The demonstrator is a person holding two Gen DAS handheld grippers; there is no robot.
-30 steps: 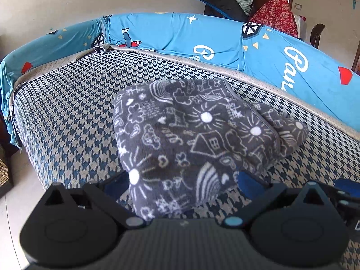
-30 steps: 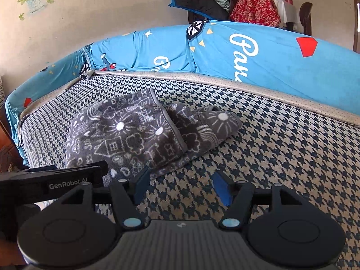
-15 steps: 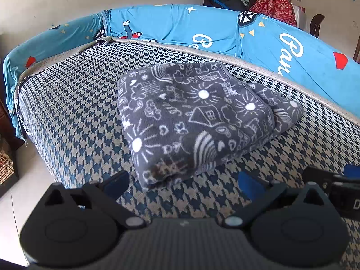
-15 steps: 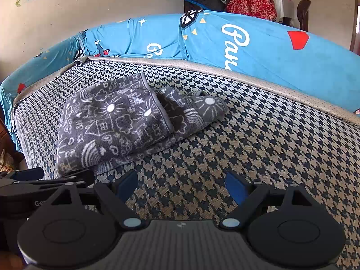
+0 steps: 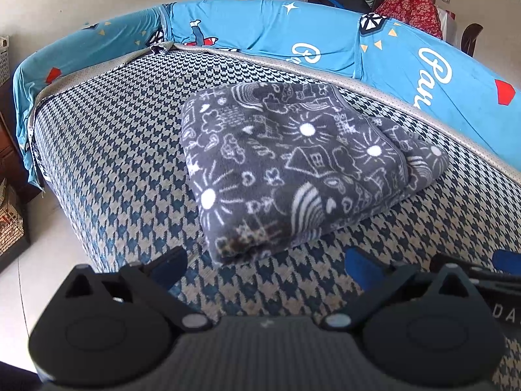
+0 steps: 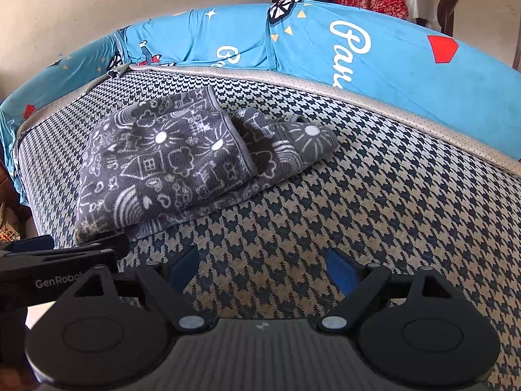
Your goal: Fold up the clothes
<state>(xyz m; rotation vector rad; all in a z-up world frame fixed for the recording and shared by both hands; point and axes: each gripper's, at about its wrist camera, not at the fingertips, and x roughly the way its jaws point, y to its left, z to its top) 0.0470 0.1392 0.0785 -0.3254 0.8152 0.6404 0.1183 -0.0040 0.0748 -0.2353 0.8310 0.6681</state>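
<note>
I have both grippers pulled off the garment (image 5: 293, 169), and from here it reads as mostly folded. It is a dark grey fleece piece with white doodles, lying as a thick, roughly rectangular bundle on the houndstooth sofa seat (image 5: 114, 163), short of the blue cover (image 5: 260, 29) on the backrest behind it.

My left gripper (image 5: 263, 265) hangs just in front of the garment's near corner, jaws wide apart, nothing between the pads but seat fabric. My right gripper (image 6: 263, 265) is also spread wide and empty, over bare seat to the right of the garment's near edge. Neither touches the cloth.

What looks done: the main folds are in and the top layer lies flat with a clean hemmed edge. What looks unfinished: in the right wrist view, a lower layer sticks out past the top one on the garment's right side, ending in a loose rounded flap (image 6: 309, 137), and a thin strip of the bottom layer shows along the near edge. I'd judge that flap needs tucking or one more fold over. Whether more clothes wait elsewhere I cannot tell; some fabric is piled behind the backrest.
</note>
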